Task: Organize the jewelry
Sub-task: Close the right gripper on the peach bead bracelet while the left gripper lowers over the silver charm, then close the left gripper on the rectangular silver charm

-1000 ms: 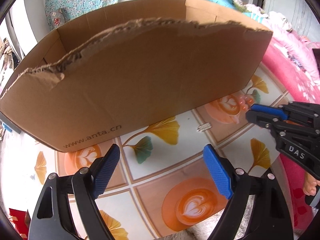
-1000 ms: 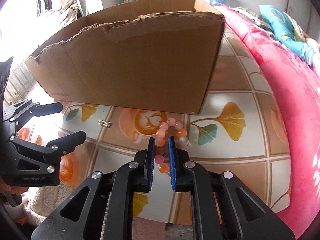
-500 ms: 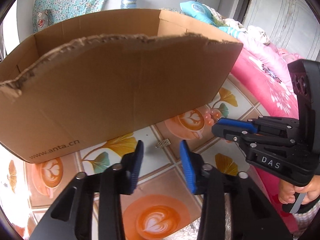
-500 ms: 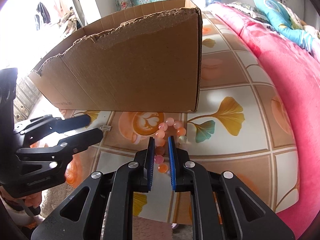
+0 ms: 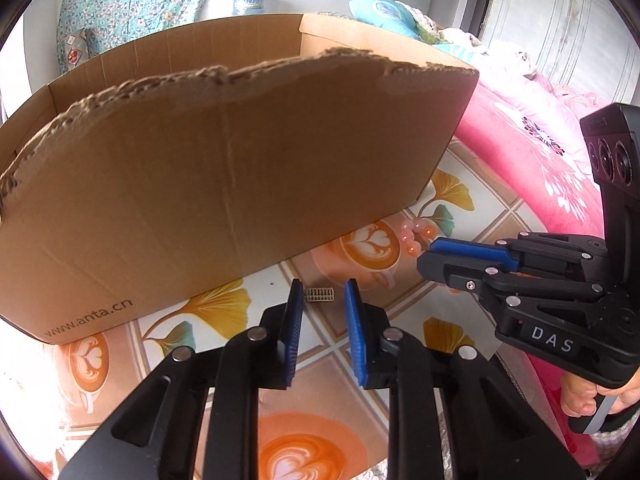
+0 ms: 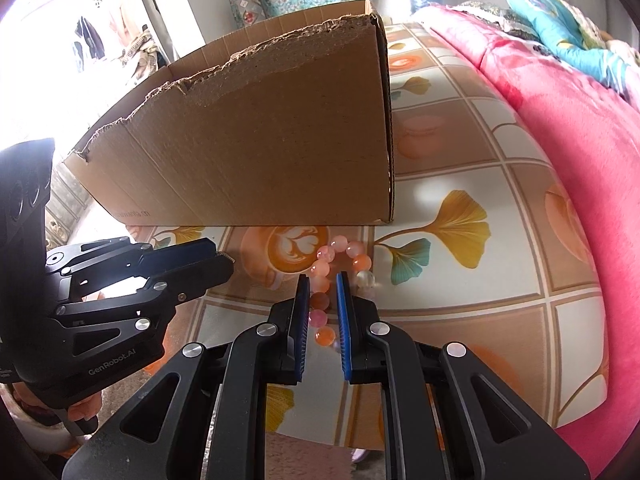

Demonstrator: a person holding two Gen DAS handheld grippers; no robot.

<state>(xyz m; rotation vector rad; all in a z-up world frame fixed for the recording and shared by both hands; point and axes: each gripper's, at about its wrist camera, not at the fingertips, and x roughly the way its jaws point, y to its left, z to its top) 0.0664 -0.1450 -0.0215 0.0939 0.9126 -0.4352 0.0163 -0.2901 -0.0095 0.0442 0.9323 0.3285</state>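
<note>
Two pieces of jewelry are lying on the table (image 6: 460, 184), which is wearing a glossy cloth printed with latte cups and ginkgo leaves. One is a bracelet of round pink and orange beads (image 6: 340, 256) (image 5: 416, 236), sitting just in front of the right near corner of the large brown cardboard box with a torn top edge (image 6: 260, 140) (image 5: 224, 168). The other is a small silver ribbed clip (image 5: 320, 294), resting flat near the middle of the box's front wall, apart from the bracelet.

The right tool (image 6: 322, 280) is hanging low over the near side of the bracelet, its blue pads narrowly parted with several beads showing in the gap between them; whether the pads are touching the beads cannot be told. From the left wrist view the same tool (image 5: 430, 254) is reaching toward the beads from the right.

The left tool (image 5: 322, 290) is pointing at the silver clip, its blue pads standing narrowly apart on either side of it, not closed on it. In the right wrist view this tool (image 6: 224, 264) is lying in front of the box, left of the bracelet.

Right of the box, beyond the table edge, a bed with a pink floral blanket (image 6: 560, 120) is filling the side.
</note>
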